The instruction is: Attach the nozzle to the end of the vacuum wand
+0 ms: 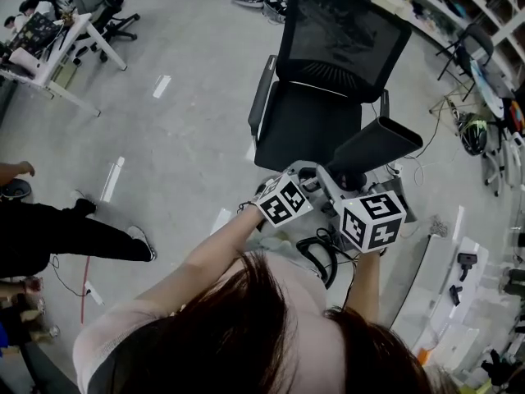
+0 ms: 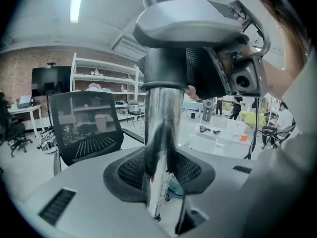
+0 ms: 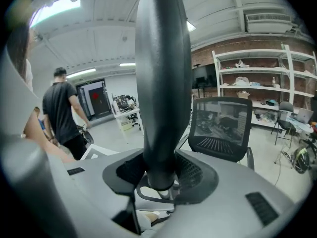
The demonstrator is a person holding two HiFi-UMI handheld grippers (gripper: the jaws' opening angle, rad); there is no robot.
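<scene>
The left gripper view shows my left gripper [image 2: 159,170] shut on a shiny metal vacuum wand [image 2: 161,133] that stands upright between the jaws. The wand's top meets a black collar [image 2: 166,68] just below the right gripper's body [image 2: 198,24]; whether it is fully seated I cannot tell. My right gripper [image 3: 159,167] is shut on the dark nozzle [image 3: 161,83], which rises out of its jaws. From the head view both grippers, left [image 1: 305,177] and right [image 1: 351,185], are close together at chest height. There the flat, wide nozzle [image 1: 377,144] points up and to the right.
A black mesh office chair [image 1: 328,80] stands straight ahead on the grey floor. A person in black [image 1: 74,232] is at the left, and desks [image 1: 49,48] stand at the far left. White trays with small parts [image 1: 459,302] lie at the right.
</scene>
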